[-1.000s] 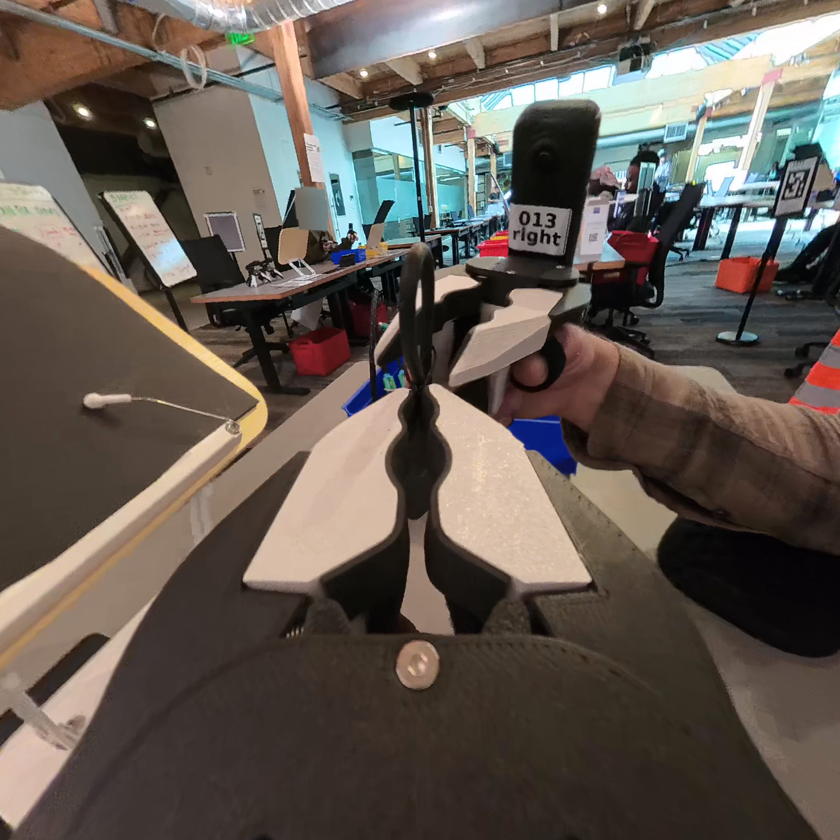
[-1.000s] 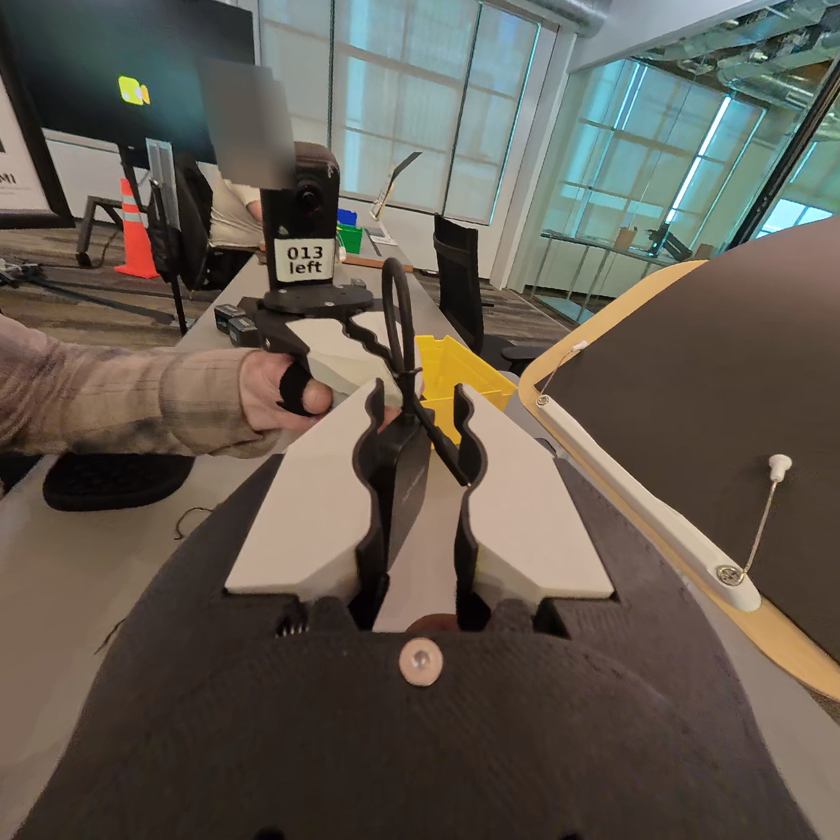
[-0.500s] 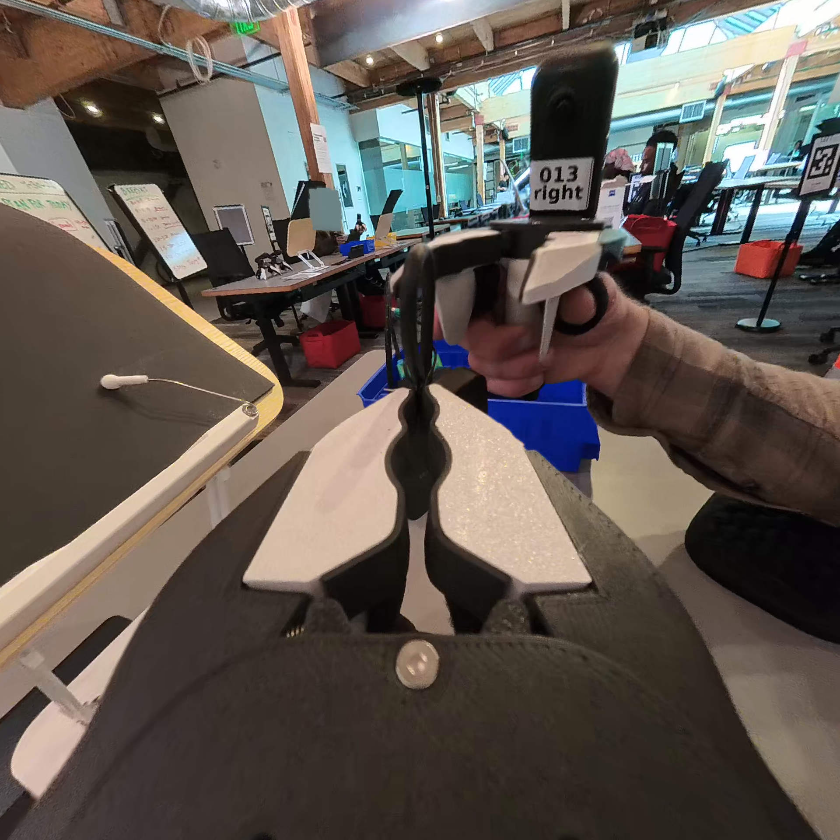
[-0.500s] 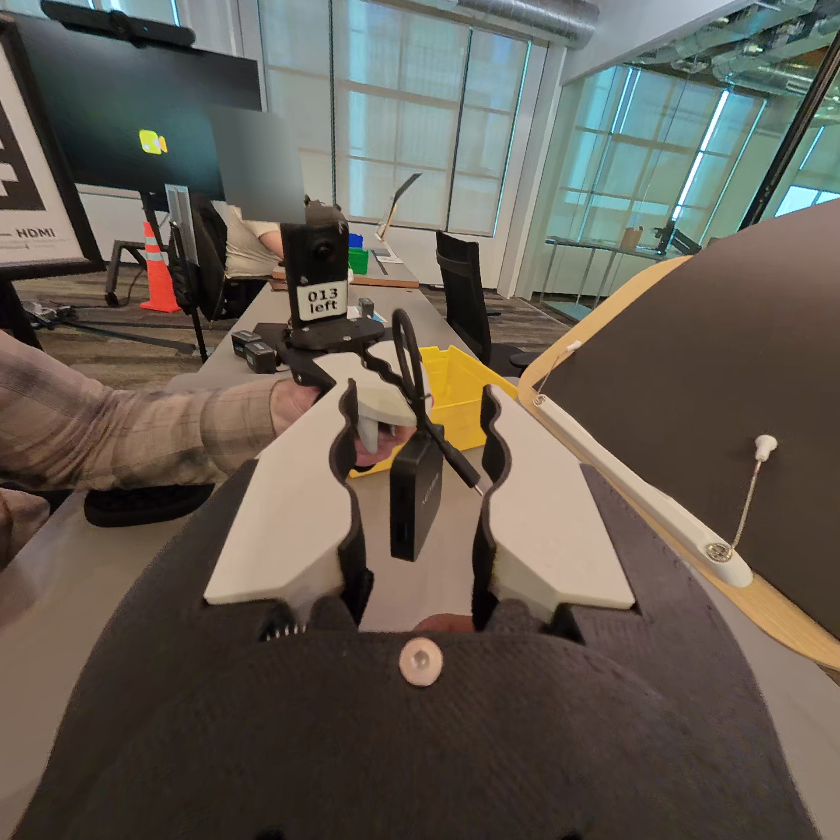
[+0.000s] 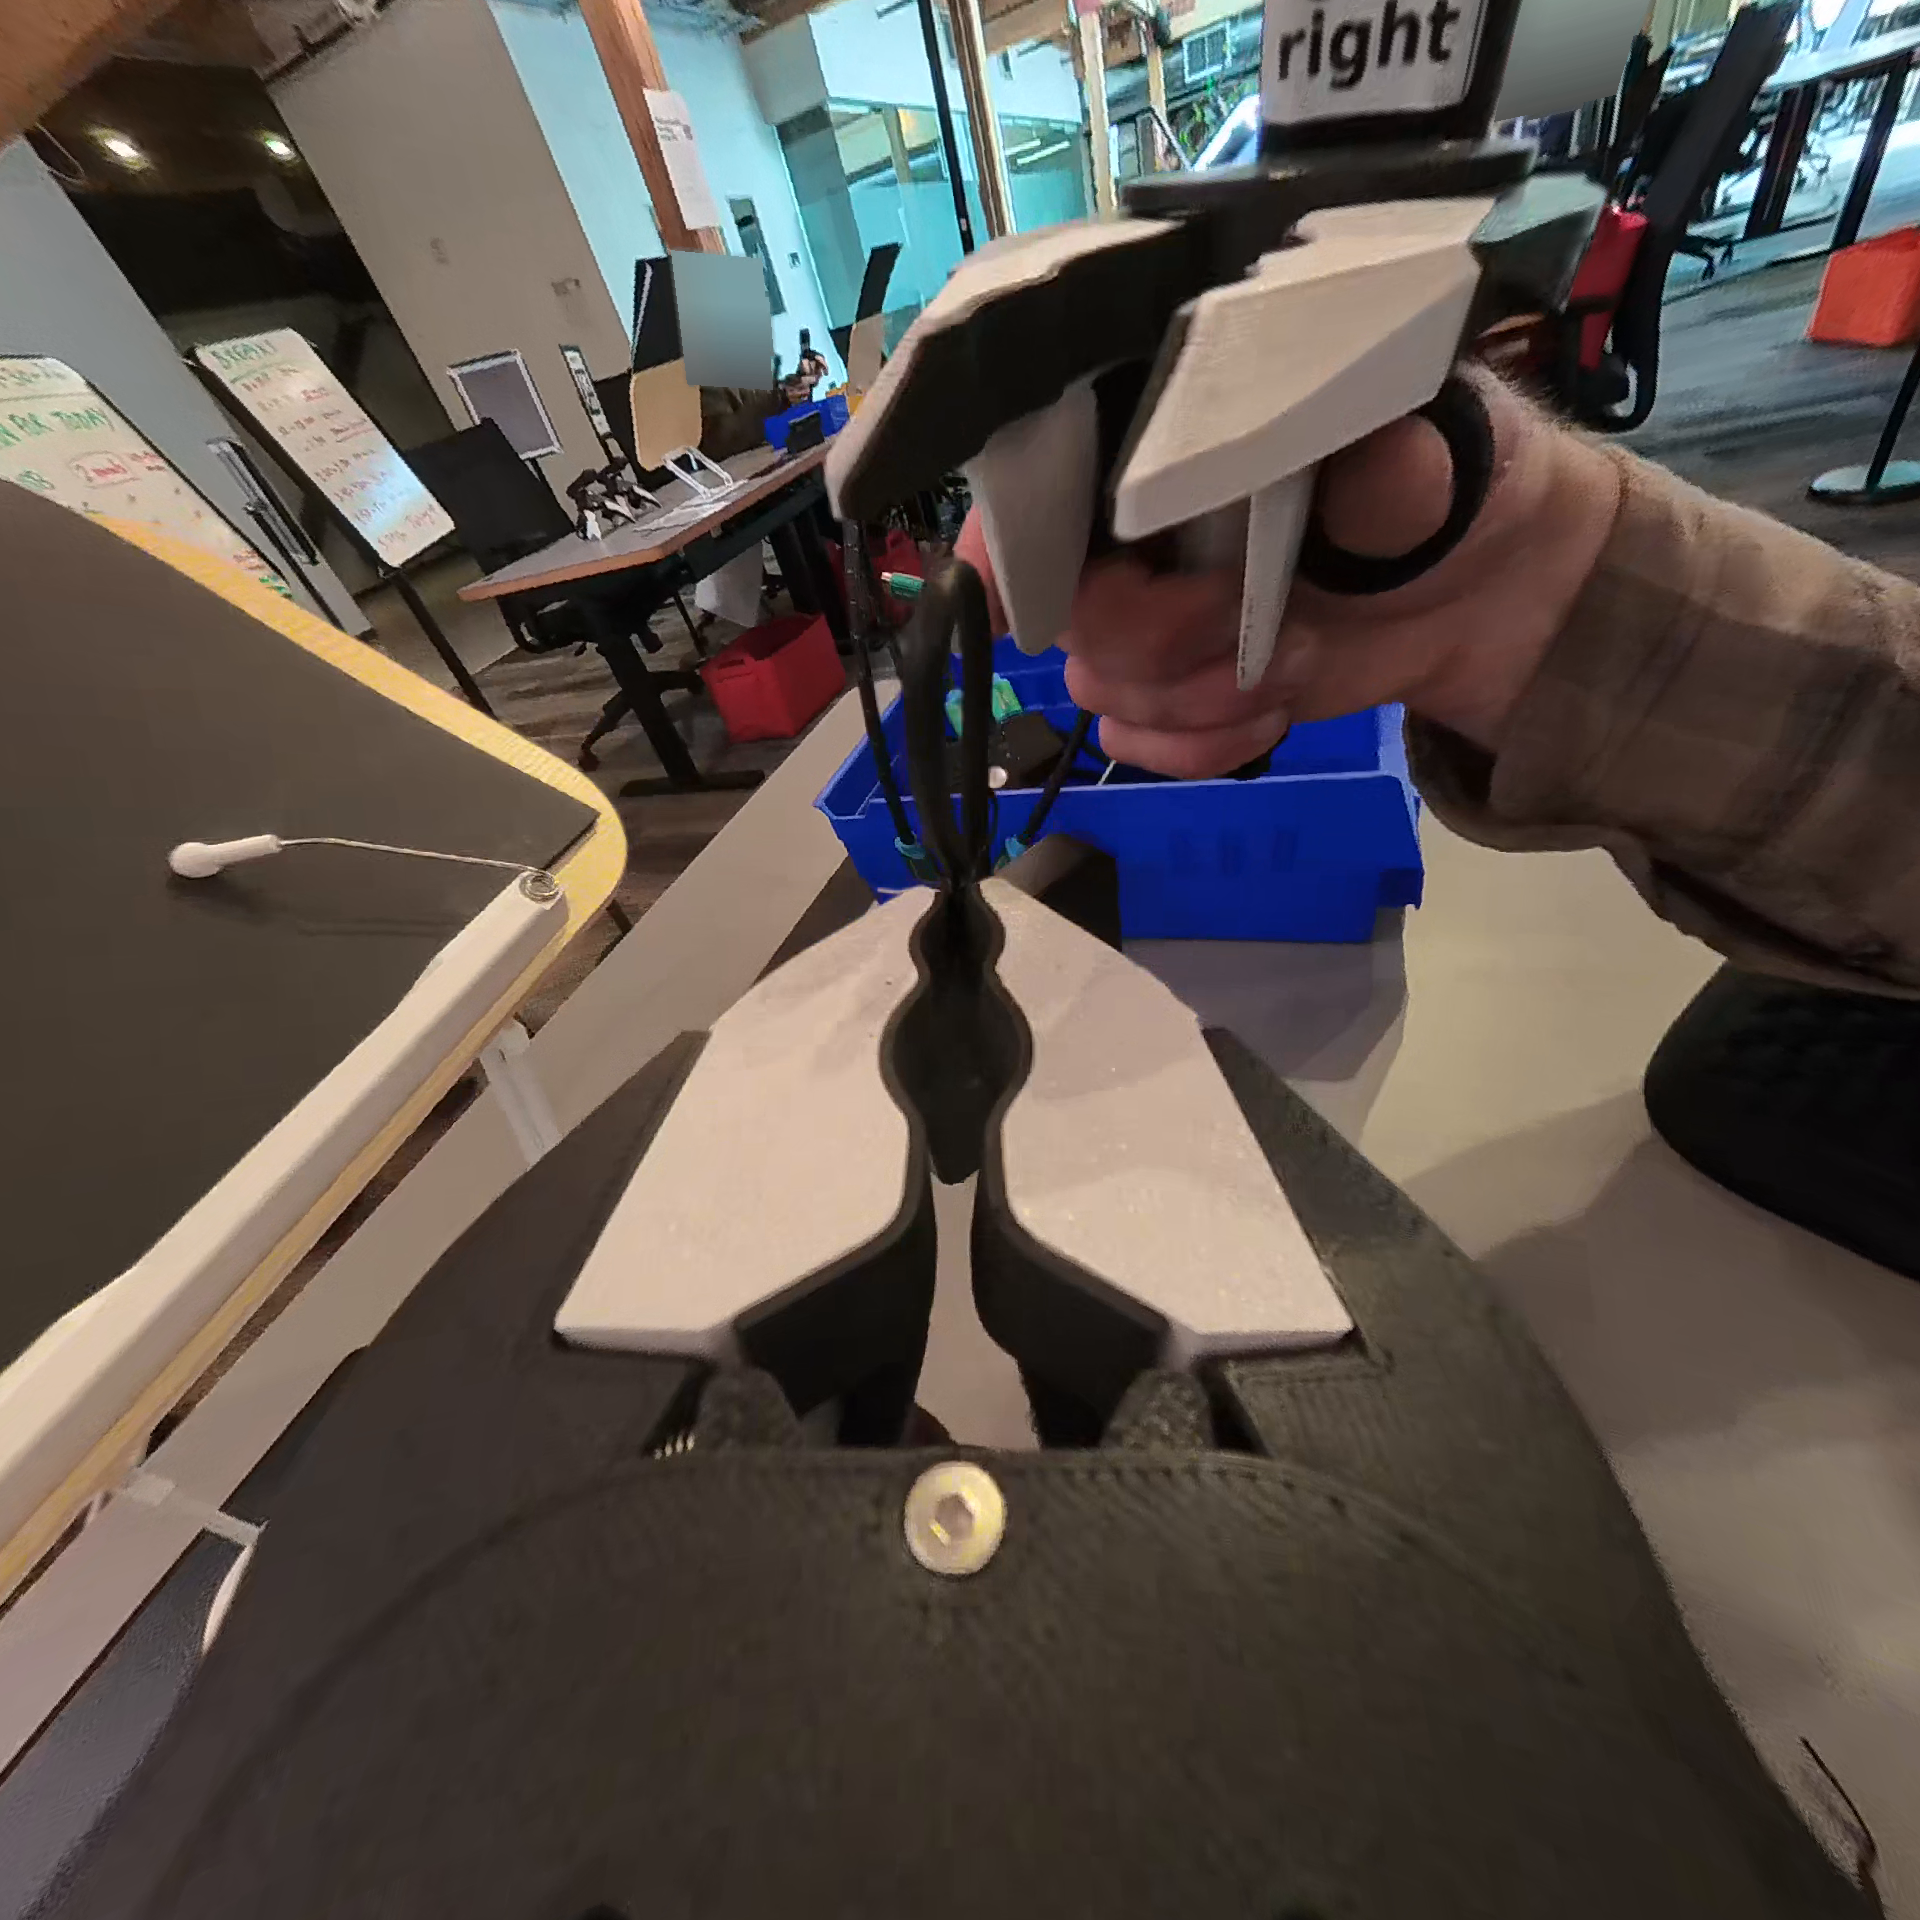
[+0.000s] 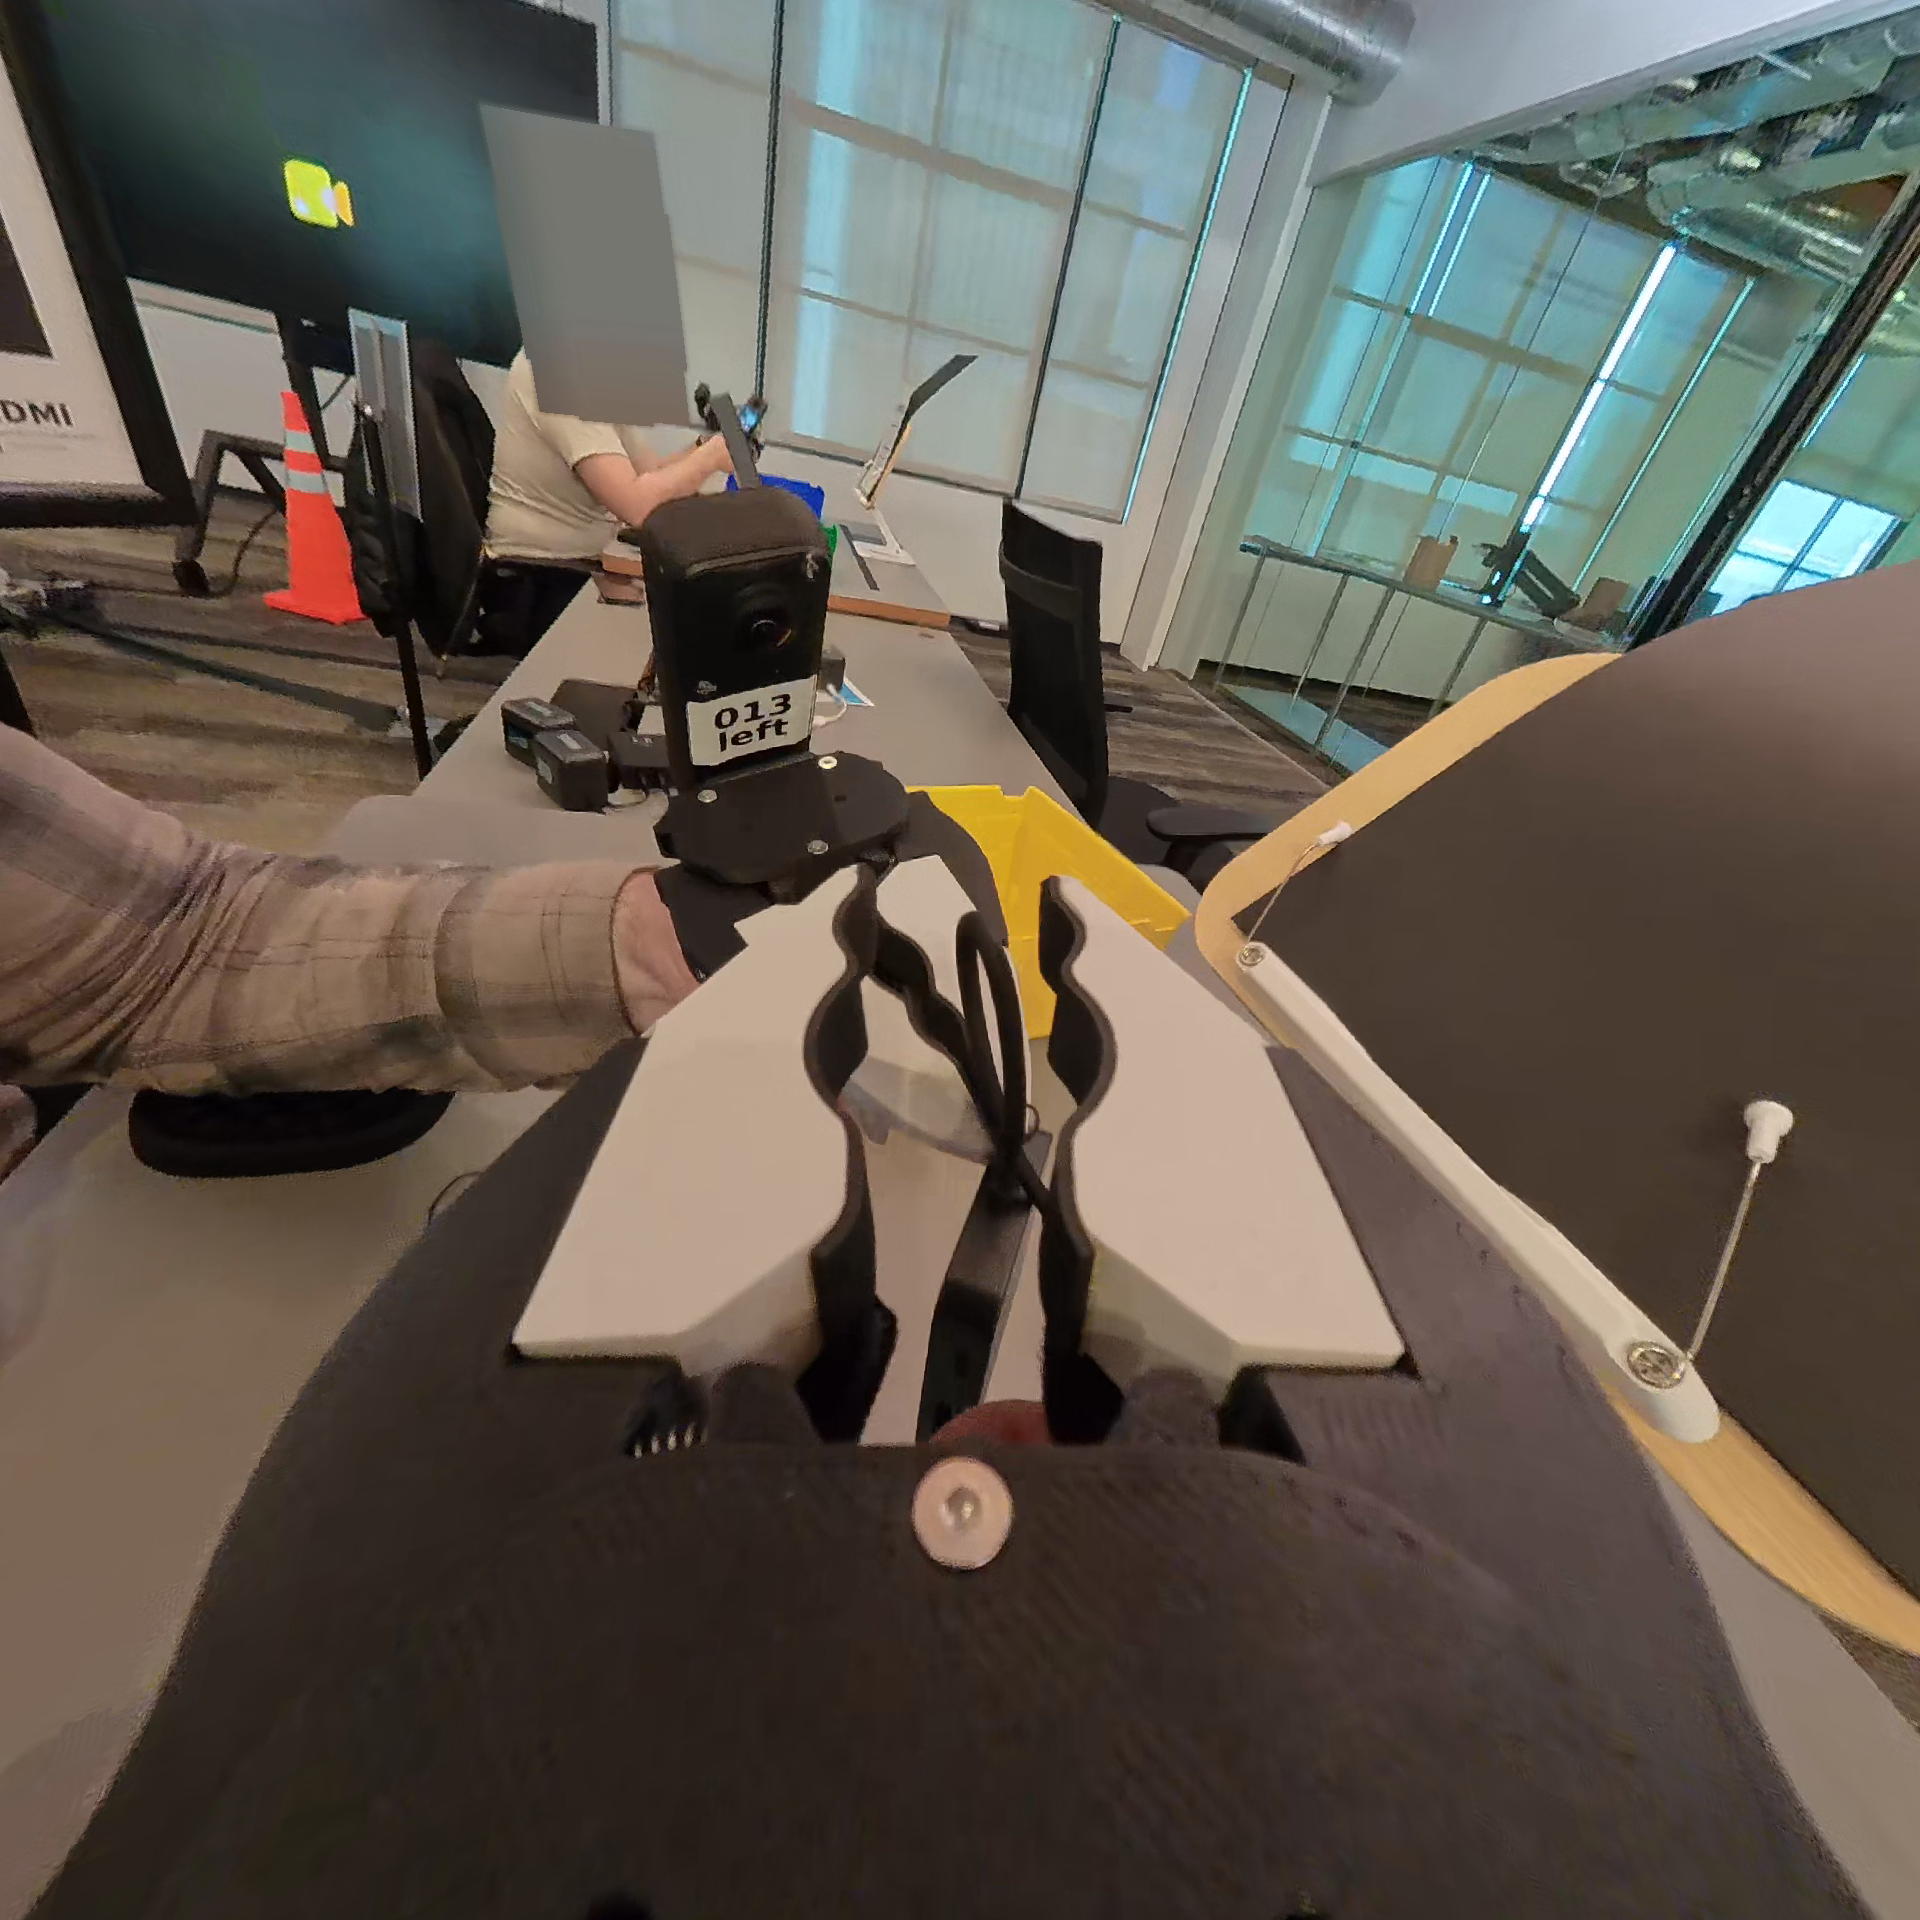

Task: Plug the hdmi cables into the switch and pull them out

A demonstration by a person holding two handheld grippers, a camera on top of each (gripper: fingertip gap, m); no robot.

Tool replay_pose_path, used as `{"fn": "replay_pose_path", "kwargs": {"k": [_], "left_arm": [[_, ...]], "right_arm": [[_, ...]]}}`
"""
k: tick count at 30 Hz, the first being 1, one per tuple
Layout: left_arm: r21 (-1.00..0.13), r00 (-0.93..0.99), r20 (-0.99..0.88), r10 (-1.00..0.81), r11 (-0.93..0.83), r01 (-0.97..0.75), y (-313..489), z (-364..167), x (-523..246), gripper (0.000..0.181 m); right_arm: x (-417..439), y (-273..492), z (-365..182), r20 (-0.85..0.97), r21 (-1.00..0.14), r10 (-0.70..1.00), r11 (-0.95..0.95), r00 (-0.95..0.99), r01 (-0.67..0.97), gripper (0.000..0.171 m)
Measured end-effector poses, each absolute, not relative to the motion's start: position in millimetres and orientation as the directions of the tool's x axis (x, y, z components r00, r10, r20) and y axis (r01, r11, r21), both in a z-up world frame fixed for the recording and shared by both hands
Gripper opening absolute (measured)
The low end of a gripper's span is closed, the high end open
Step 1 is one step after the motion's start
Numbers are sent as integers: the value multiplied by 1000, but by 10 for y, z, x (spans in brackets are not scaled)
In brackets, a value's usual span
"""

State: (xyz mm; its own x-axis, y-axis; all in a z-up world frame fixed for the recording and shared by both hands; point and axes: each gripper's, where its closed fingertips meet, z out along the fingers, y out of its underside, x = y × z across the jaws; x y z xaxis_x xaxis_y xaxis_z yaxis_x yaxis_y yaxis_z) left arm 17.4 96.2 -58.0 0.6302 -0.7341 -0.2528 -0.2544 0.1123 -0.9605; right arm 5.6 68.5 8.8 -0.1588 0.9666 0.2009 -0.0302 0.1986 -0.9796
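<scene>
Right gripper (image 6: 951, 1060) lowered over switch (image 6: 971, 1283), blue bin (image 5: 1143, 847) holding cables (image 5: 1023, 727)

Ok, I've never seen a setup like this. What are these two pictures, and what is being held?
There is no robot here. A person holds a hand-operated tool in each hand. Each tool ends in two white tongs and has a camera looking forward along them. One picture comes from the left tool and the other from the right, so each also shows the other tool farther off.

The left tongs are shut on a looped black cable. The right tongs stand open, with a slim black switch box between them, not clamped. The cable seems to join its top.

All this is above a grey table with a blue bin and a yellow bin. A slanted black board stands at the side.
</scene>
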Motion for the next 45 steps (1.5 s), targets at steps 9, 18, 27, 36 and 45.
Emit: {"fn": "replay_pose_path", "kwargs": {"k": [9,18,27,36,45], "left_arm": [[-946,628,-293,-721,125,-298,960,-592,179,0],[-943,620,-302,-724,131,-307,937,-576,201,0],[-938,606,-311,-732,135,-318,910,-576,217,0],[-929,603,-336,-724,151,-337,876,-529,202,0],[-928,597,-339,-727,156,-337,862,-524,209,0]], "right_arm": [[-49,689,-32,227,-970,965,236,-133,53,32],[-54,681,-142,231,-959,962,250,-143,136,37],[-64,650,-169,253,-950,955,276,-157,144,2],[-33,633,-96,258,-952,954,278,-154,124,2],[-21,621,-84,243,-957,956,264,-164,118,2]]}}
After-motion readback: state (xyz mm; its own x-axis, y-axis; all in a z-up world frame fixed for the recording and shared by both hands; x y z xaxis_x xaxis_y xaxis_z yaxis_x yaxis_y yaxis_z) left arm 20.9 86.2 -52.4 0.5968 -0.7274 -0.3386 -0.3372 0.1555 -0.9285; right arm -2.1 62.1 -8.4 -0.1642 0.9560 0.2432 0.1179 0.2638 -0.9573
